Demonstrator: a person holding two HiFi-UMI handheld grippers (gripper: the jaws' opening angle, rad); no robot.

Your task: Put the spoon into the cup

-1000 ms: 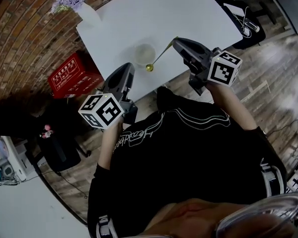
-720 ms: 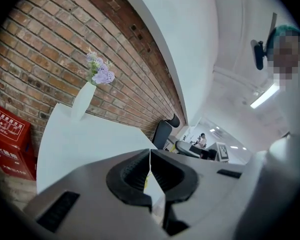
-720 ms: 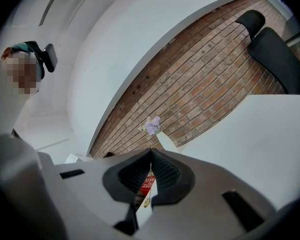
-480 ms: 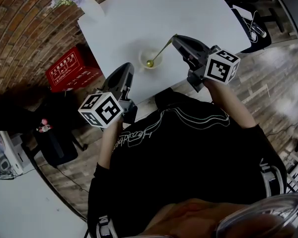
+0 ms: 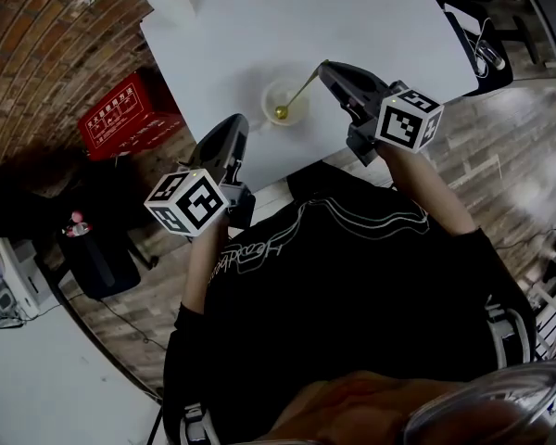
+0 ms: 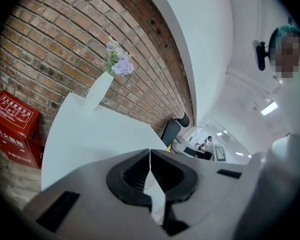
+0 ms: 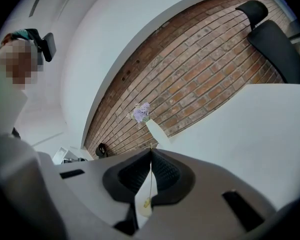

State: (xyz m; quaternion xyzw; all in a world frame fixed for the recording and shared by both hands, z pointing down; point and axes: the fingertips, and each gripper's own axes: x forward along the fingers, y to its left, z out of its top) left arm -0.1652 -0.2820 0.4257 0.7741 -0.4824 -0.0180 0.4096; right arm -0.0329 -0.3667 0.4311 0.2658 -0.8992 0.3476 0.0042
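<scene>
Two hand-held grippers show in the head view, each above the bench edge nearest the person. The right hand-held gripper [image 5: 326, 69] is clenched on the upper end of the gold spoon [image 5: 296, 93]. Its own view shows the thin handle pinched between the ribbed pads [image 7: 162, 171], with the spoon [image 7: 149, 186] hanging down in the gap below them. The spoon slants down and to the left from those jaws. Its bowl end lies inside the outline of the pale cup [image 5: 286, 100]; whether it touches the cup's wall or bottom cannot be told. The cup stands upright on the white bench [image 5: 371, 17], close to the near edge and between the two hand-held grippers.

The left hand-held gripper [image 5: 233, 128] is over the near left part of the bench, apart from the cup. In its own view the jaws [image 6: 150, 156] are pressed together with nothing between them.

A white vase [image 5: 167, 6] with purple flowers stands at the bench's far left corner, well apart from the cup, and appears in both gripper views [image 6: 99, 90] [image 7: 156, 130] against a brick wall [image 7: 205, 69]. A red crate [image 5: 111, 119] sits on the floor beside the bench's left edge. A black chair [image 7: 270, 34] stands beyond the bench's right side.
</scene>
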